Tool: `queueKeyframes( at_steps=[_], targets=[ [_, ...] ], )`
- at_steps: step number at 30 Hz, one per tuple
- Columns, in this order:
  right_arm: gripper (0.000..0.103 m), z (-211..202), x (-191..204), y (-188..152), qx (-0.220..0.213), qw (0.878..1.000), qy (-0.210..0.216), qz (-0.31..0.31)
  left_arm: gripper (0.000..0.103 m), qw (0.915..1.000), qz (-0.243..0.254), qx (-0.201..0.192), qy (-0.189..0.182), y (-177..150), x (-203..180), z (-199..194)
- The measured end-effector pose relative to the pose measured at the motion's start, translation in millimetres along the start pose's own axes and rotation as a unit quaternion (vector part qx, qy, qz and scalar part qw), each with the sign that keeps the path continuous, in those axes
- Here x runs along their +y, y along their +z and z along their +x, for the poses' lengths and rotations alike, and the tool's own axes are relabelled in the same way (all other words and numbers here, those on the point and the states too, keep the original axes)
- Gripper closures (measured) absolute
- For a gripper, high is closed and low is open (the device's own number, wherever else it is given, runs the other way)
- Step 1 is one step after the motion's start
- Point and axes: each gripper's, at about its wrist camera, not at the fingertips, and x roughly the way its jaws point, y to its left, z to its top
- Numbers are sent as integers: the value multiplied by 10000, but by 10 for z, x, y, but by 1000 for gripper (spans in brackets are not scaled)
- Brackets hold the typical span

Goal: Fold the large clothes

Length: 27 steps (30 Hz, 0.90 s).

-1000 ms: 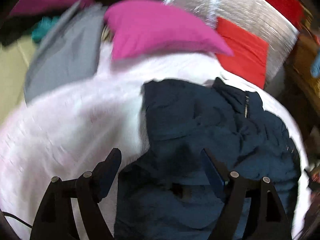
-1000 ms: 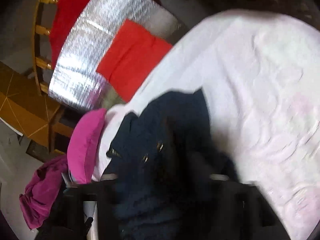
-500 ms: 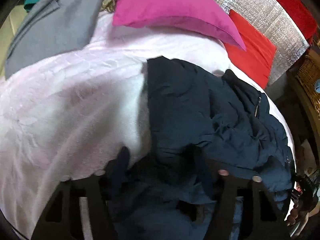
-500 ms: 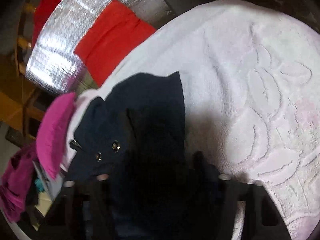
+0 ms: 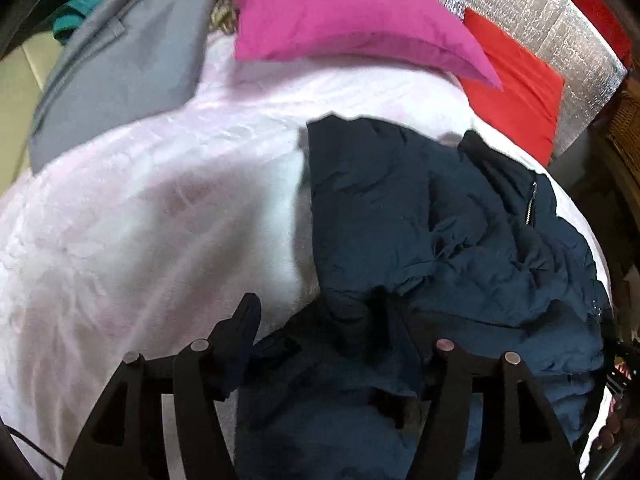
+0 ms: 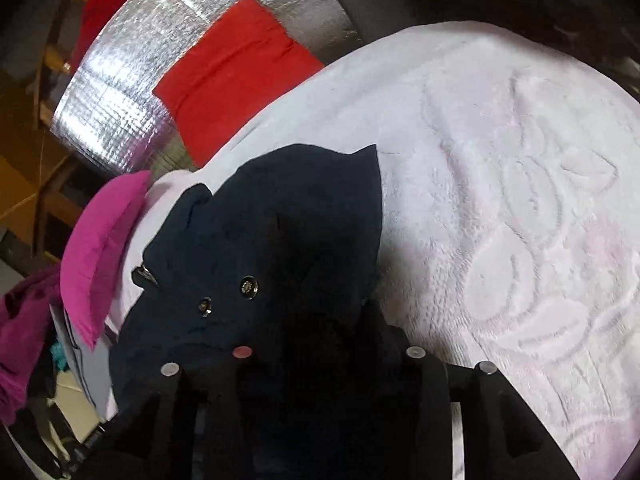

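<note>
We see a bed (image 5: 168, 208) covered by a pale pink blanket (image 6: 500, 200) with an embossed leaf pattern; it bears everything else in view. On it lies the navy jacket (image 5: 420, 208), crumpled, spreading from the middle of the blanket toward its right edge in the left wrist view, its zip facing up. In the right wrist view the same jacket (image 6: 280, 220) shows two metal snaps. Behind it rest a grey garment (image 5: 120, 60), a magenta pillow (image 5: 340, 12) and a red cushion (image 5: 520, 96) against a silver quilted headboard (image 5: 532, 4). The left gripper (image 5: 320, 320) stands over the near hem: its jaws have just widened slightly after closing, and a bunched fold of jacket rises between them; we cannot tell whether the pads press it. The right gripper (image 6: 320, 328) is sunk in dark cloth at the other near edge; its jaws likewise eased apart slightly, jacket between them, grip not discernible.
</note>
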Motion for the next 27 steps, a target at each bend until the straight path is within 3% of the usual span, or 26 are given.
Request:
queueKeyframes(
  at_steps=[1, 4, 7, 9, 13, 15, 18, 22, 27],
  targets=[
    [49, -56, 17, 3, -92, 9999, -43, 1, 39, 9999, 50, -133, 52, 3, -22, -76],
    [48, -339, 73, -1, -599, 9982, 29, -45, 37, 9976, 319, -601, -103, -15, -166, -348],
    [48, -546, 199, -51, -740, 9952, 618, -169, 35, 9944, 482, -726, -595, -60, -337, -469],
    [49, -584, 342, -128, -532, 9914, 1141, -349, 35, 9915, 603, -674, -936, -103, -475, -477],
    [58, -275, 610, -372, 660, 9724, 2220, -285, 35, 9852, 361, -99, -1671, -189, -626, -296],
    [58, -23, 663, -499, 1154, 9648, 2361, -79, 35, 9806, 75, 258, -1944, -224, -648, -163],
    [59, 233, 629, -564, 1430, 9596, 2398, 334, 35, 9734, -392, 550, -2190, -279, -618, -64],
    [59, 434, 613, -659, 1696, 9523, 2409, 793, 35, 9539, -941, 1080, -2639, -376, -580, 54],
    [59, 427, 618, -698, 1734, 9512, 2373, 940, 35, 9412, -1299, 1348, -2813, -419, -515, 130]
  ],
)
